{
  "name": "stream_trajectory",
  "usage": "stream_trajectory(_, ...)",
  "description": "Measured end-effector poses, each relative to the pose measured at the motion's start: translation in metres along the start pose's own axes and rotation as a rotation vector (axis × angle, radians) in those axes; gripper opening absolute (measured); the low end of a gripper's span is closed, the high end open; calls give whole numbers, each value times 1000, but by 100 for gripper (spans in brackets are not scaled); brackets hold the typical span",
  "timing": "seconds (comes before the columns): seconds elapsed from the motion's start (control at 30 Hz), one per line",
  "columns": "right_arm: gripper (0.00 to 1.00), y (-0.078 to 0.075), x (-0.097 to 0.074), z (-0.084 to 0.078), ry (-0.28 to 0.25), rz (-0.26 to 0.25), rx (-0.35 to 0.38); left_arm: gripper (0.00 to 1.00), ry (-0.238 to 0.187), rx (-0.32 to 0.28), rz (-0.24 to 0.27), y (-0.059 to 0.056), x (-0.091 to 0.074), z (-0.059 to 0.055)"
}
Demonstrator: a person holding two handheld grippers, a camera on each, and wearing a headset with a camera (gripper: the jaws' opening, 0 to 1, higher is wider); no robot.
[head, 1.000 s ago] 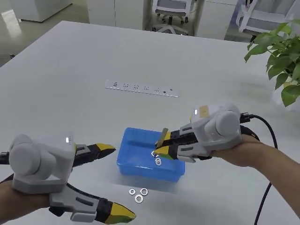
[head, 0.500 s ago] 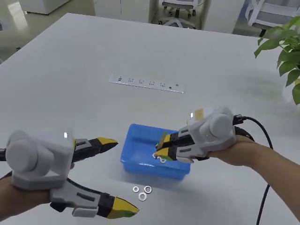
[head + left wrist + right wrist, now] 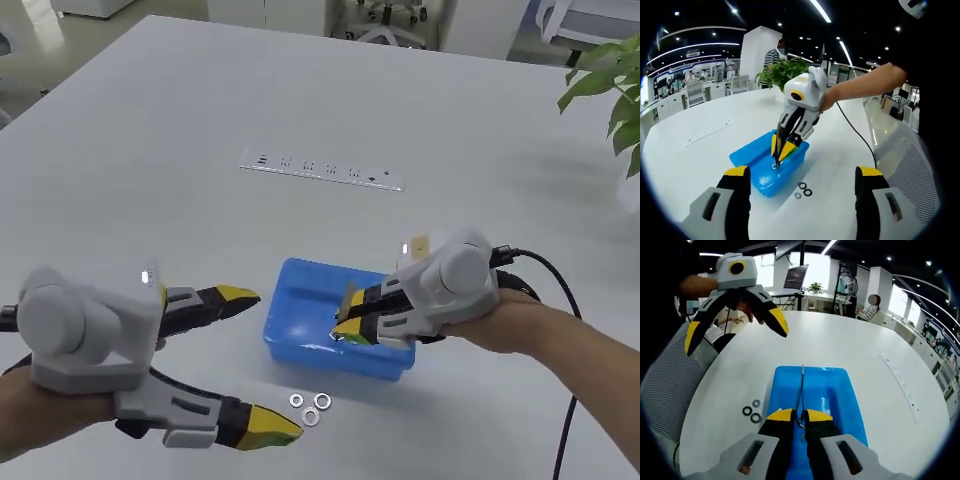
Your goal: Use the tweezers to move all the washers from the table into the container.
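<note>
Right claw [image 3: 799,415] is nearly closed and clamped on the tweezers [image 3: 801,390], whose tips point down into the blue container [image 3: 300,310]. Can't tell if the tips carry a washer. Left claw [image 3: 802,172] is wide open, holding nothing, hovering just beside the container. Three washers [image 3: 311,407] lie bunched on the counter [image 3: 150,180], just in front of the container's near wall.

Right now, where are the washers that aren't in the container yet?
In the head view, three washers lie clustered on the white table just in front of the blue container, between its near wall and the open left gripper.
</note>
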State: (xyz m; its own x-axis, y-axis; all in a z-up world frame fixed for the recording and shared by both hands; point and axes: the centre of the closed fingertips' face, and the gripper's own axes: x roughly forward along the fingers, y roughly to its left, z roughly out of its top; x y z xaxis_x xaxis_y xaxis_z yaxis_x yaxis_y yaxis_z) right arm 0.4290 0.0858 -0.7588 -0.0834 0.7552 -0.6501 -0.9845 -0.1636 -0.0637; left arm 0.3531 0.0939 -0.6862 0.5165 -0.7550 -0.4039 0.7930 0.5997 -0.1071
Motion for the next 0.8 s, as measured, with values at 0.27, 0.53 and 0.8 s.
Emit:
stream_trajectory(0.27, 9, 0, 4, -3, 10, 8, 2, 78, -12, 8, 6, 9, 5, 5)
stream_trajectory(0.53, 9, -1, 5, -4, 9, 13, 12, 56, -11, 26, -14, 19, 16, 14)
stream_trajectory(0.8, 9, -1, 5, -5, 10, 16, 5, 45, -8, 56, -22, 28, 31, 22)
